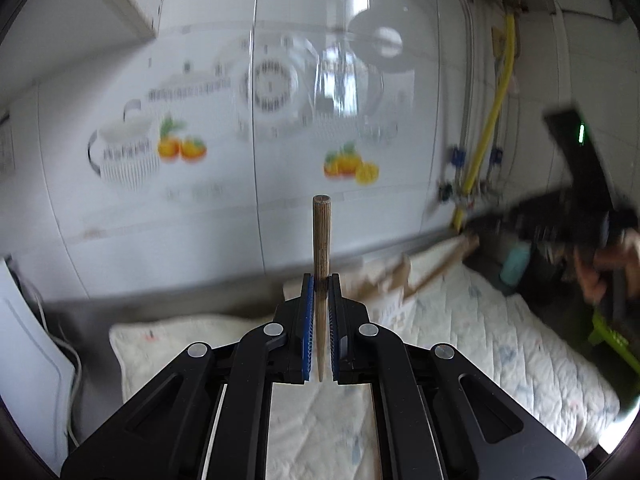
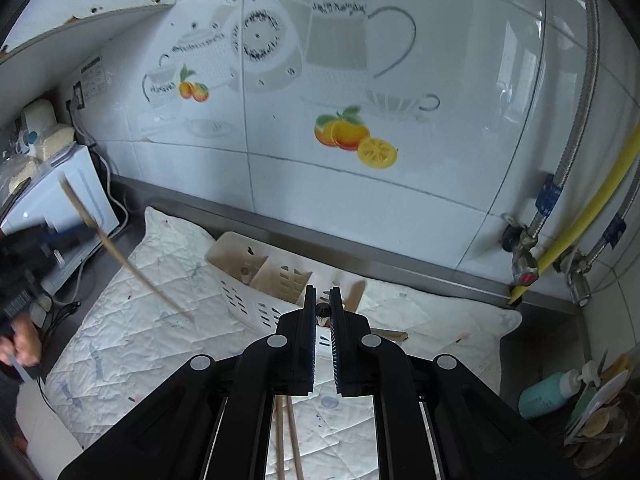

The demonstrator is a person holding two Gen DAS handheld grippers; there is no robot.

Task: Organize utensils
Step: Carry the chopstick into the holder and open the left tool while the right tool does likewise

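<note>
My left gripper (image 1: 321,282) is shut on a wooden chopstick (image 1: 321,232), which stands upright between the blue pads, thick end up. The right wrist view shows the same chopstick (image 2: 120,258) slanting at the far left, over the white quilted cloth (image 2: 132,320). A white slotted utensil holder (image 2: 256,280) lies tilted on that cloth, with a wooden piece in one compartment. Just in front of it is my right gripper (image 2: 322,294). Its jaws are nearly together on a thin dark-tipped stick (image 2: 322,309). More chopsticks (image 2: 288,440) show beneath the gripper.
A white appliance (image 2: 60,200) with cables stands at the left. Along the tiled wall at the right run metal pipes with a valve (image 2: 524,276) and a yellow hose (image 2: 580,216). At the lower right are a teal bottle (image 2: 544,396) and a cluttered dish (image 2: 600,420).
</note>
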